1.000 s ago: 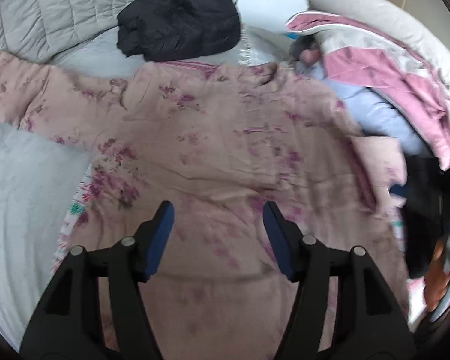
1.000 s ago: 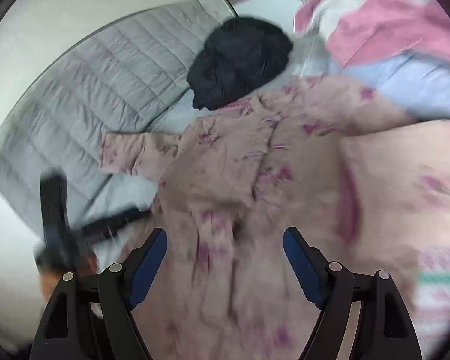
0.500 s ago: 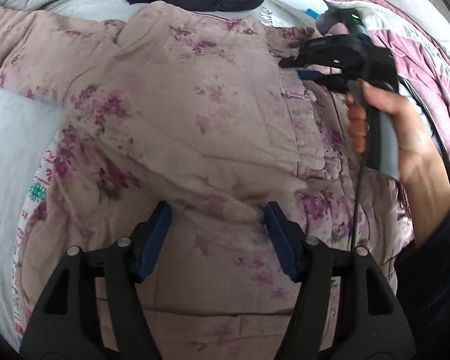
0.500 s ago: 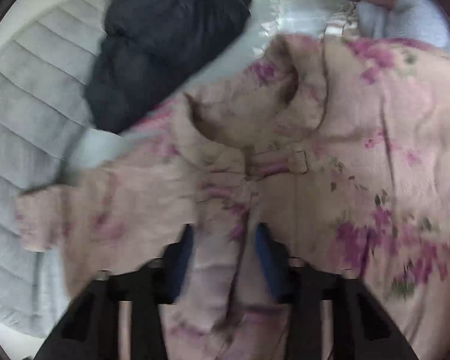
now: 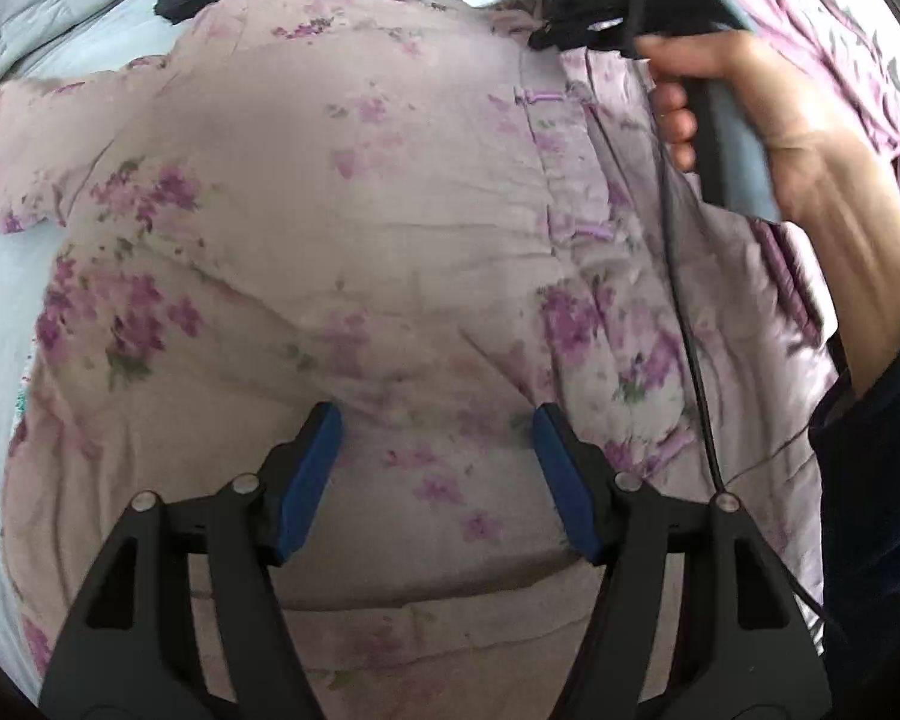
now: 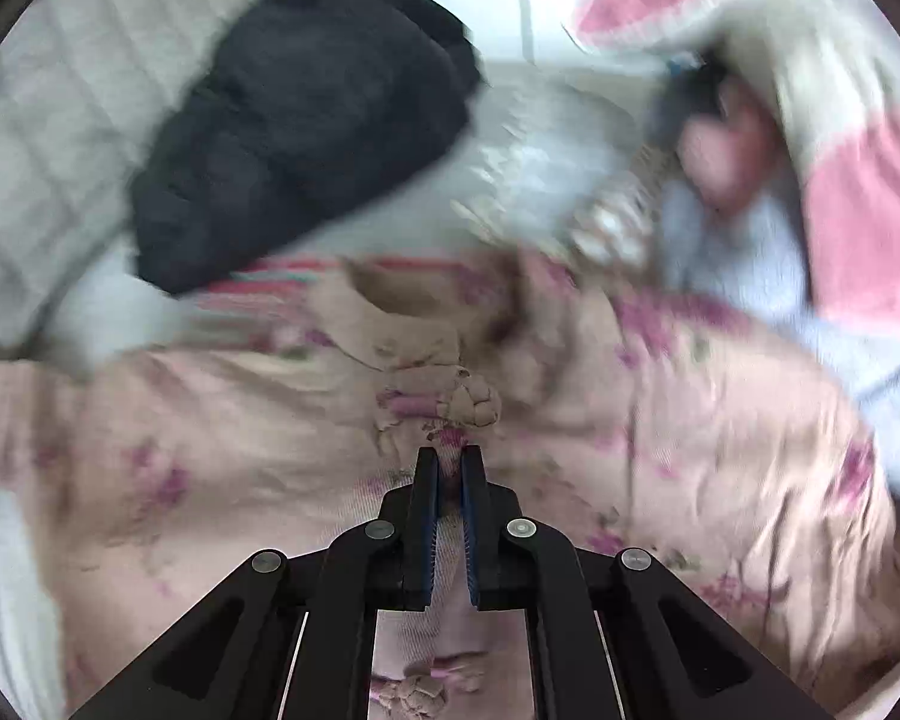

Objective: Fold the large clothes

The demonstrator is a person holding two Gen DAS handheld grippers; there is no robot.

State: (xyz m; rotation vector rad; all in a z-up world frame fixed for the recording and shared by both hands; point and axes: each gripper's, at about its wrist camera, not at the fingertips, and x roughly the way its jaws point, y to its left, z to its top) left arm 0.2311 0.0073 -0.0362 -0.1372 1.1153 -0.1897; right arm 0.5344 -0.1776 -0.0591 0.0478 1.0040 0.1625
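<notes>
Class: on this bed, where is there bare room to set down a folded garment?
Free: the pale sheet left of the floral jacket, below its sleeve. Crowded: the black coat at the head and the pink-and-white quilt on the right.

Floral jacket (image 5: 342, 228): padded matt cloth; black garment (image 6: 306, 120): matt.
</notes>
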